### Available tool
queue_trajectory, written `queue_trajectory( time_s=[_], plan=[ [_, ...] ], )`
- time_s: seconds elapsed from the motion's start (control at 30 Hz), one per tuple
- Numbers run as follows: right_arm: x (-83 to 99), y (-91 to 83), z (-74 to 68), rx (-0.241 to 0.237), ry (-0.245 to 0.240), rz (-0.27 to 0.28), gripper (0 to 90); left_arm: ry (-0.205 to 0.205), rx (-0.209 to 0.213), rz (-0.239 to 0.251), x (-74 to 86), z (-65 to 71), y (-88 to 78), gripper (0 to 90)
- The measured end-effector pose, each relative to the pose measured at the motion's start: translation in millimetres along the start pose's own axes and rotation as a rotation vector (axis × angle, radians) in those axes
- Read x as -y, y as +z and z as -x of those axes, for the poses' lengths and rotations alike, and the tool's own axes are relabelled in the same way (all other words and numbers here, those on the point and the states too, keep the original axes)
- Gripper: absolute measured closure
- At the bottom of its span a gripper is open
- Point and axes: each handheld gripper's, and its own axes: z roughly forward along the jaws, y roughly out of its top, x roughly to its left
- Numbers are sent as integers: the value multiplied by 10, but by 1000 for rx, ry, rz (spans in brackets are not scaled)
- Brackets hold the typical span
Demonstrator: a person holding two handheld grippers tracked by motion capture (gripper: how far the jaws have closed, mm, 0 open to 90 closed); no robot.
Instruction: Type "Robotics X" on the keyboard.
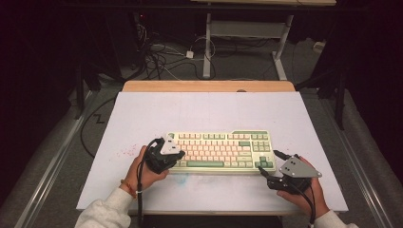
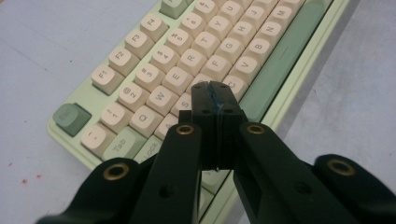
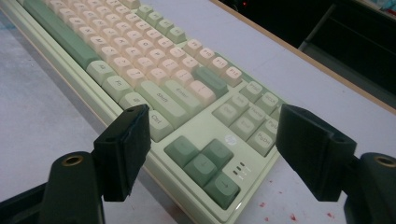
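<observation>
over the keyboard [image 1: 221,151], left tongs [image 2: 215,100] pressed together above the letter keys, right tongs [image 3: 210,154] spread at its arrow-key corner

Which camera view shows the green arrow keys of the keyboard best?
The right gripper view: the arrow keys lie close and sharp between the open jaws of the right gripper. In the high view they are a small green patch at the near right corner of the keyboard. The left gripper view looks at the keyboard's other end.
</observation>
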Motion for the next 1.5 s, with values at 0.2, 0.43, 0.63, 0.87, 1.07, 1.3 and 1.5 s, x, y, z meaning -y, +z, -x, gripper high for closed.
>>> queue_trajectory(
  time_s=[0.2,0.43,0.63,0.87,1.07,1.3,1.5],
  plan=[
    [5,1,-3,-1,-4,-5,267,6,20,-9,-78,8,103,875],
    [15,8,-3,-5,-7,-14,267,27,45,-33,-140,32,212,873],
    [15,12,-8,-7,-11,-16,267,38,54,-45,-175,57,281,868],
    [17,20,-12,-12,-17,-22,267,41,58,-53,-195,53,323,861],
    [18,18,-15,-12,-18,-25,267,48,56,-57,-210,64,345,862],
    [21,21,-17,-14,-20,-28,268,45,54,-56,-206,59,347,860],
    [20,22,-19,-19,-22,-29,268,55,46,-76,-197,70,370,862]
  ],
)
